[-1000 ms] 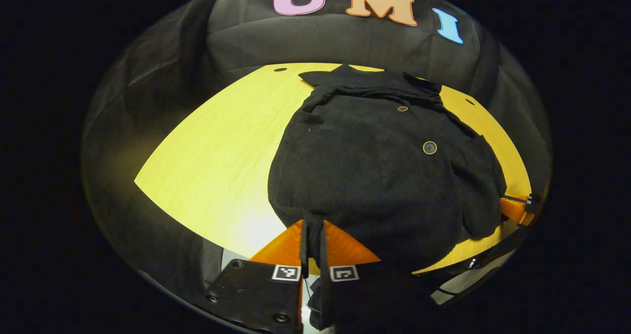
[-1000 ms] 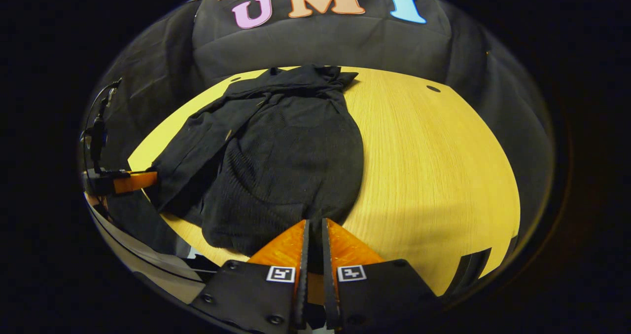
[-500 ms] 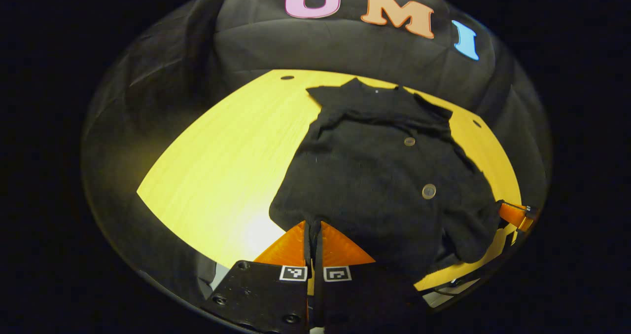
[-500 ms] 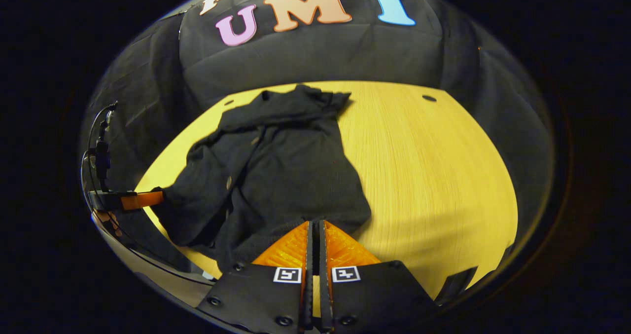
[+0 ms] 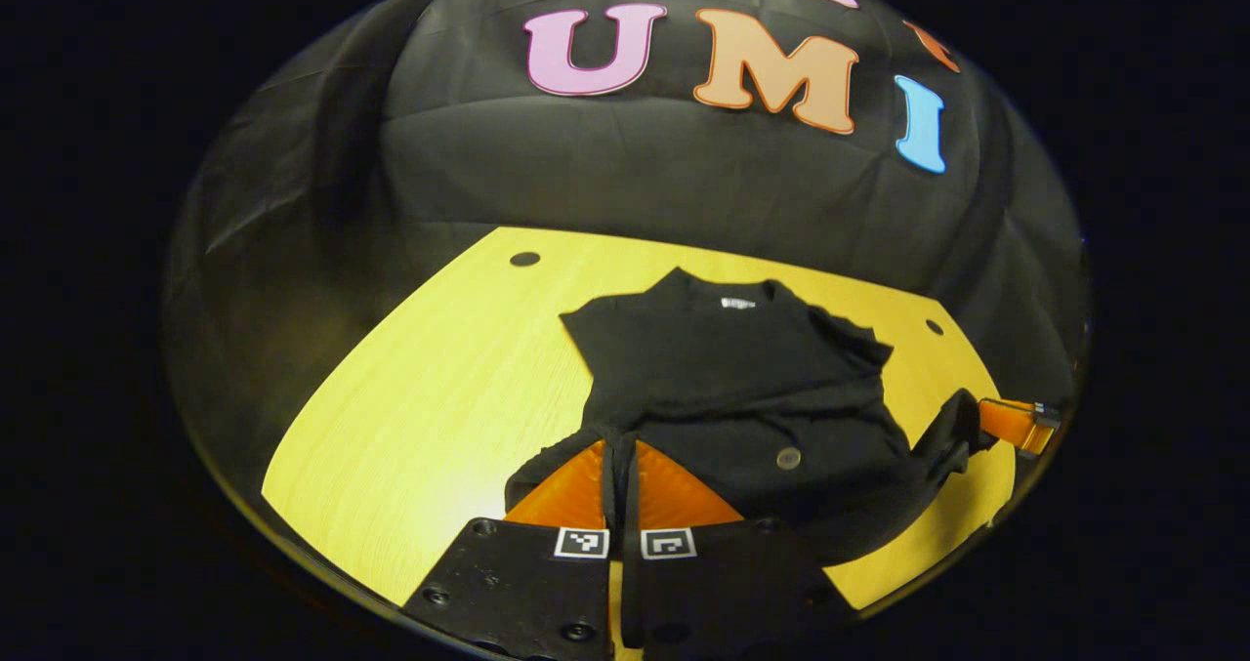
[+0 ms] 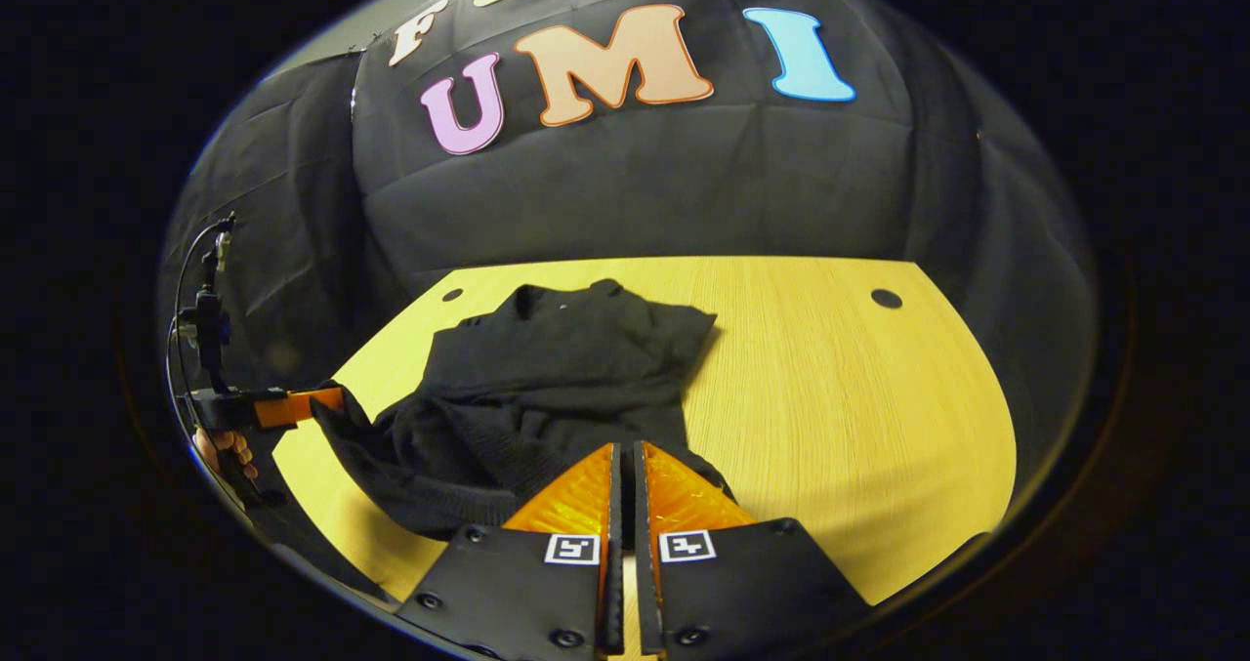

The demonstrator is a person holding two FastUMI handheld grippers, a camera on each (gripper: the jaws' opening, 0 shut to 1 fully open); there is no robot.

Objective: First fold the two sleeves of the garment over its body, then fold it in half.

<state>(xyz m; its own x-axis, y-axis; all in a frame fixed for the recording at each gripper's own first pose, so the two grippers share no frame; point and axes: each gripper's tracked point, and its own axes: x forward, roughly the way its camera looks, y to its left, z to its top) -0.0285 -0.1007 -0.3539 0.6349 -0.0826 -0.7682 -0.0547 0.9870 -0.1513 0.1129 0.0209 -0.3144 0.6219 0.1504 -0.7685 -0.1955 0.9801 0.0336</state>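
Observation:
A black buttoned garment (image 5: pixel 742 378) lies on the yellow wooden table (image 5: pixel 430 397), collar at the far side. Its near hem is raised and drawn toward the collar, so the lower part bulges over the body. My left gripper (image 5: pixel 620 443) is shut on the hem's left corner. My right gripper (image 6: pixel 625 446) is shut on the hem of the garment (image 6: pixel 566 368) at the other corner. In the left gripper view the right gripper (image 5: pixel 1016 425) holds cloth at the far right. The left gripper (image 6: pixel 293 407), held by a hand (image 6: pixel 227 446), pinches cloth at the far left of the right gripper view.
The table (image 6: pixel 840 388) has bare wood to the right of the garment and also on its left side. Small dark holes (image 6: pixel 887 299) (image 5: pixel 524 259) mark the far corners. The black cloth wall rises right behind the table's far edge.
Both grippers have carried the hem up and forward toward the collar. The garment's visible body has shortened and its lower half now bunches over the upper half.

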